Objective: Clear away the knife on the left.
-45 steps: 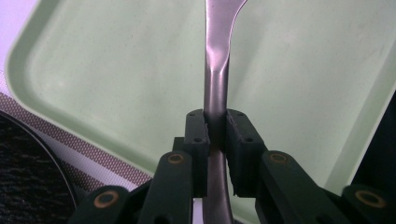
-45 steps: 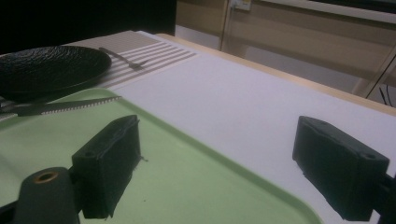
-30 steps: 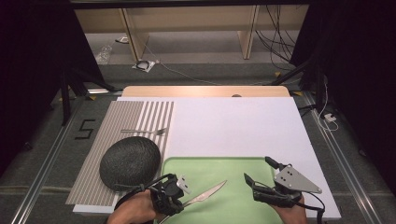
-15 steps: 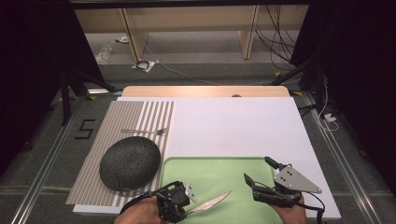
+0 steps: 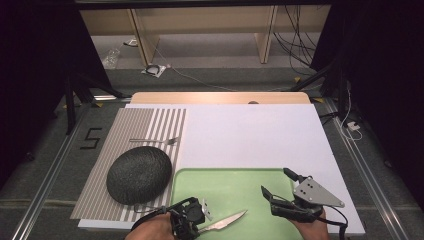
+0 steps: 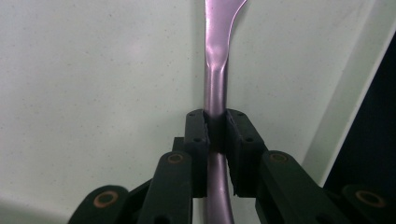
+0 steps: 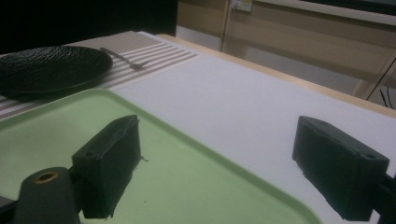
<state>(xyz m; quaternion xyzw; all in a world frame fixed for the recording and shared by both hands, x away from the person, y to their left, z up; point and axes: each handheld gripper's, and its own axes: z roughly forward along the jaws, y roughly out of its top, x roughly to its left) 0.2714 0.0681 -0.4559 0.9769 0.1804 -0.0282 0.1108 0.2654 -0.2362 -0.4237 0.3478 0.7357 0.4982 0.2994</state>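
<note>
Clamped hard on the handle of a slim, polished steel table knife [image 6: 215,88], the left gripper [image 5: 192,222] holds it near the front edge of the pale green plastic tray [image 5: 235,192], blade angled toward the right and slightly away from me. From the left gripper view the black pads pinch the handle at its narrow neck, the matte tray close beneath. Off to the right, the right gripper [image 5: 280,192] hangs over the tray's right side with its jaws spread wide and nothing between them.

My guess is the knife is being carried off the tray toward a place setting, so the next move calls for a lift and a swing left and away, keeping that smooth handle from slipping or twisting.

Beyond the tray, a round black plate with a rough, pebbled surface [image 5: 139,174] rests on a grey-and-white striped placemat [image 5: 150,122]. A small metal fork [image 5: 155,141] lies just past the plate, all on a white tabletop [image 5: 250,135].
</note>
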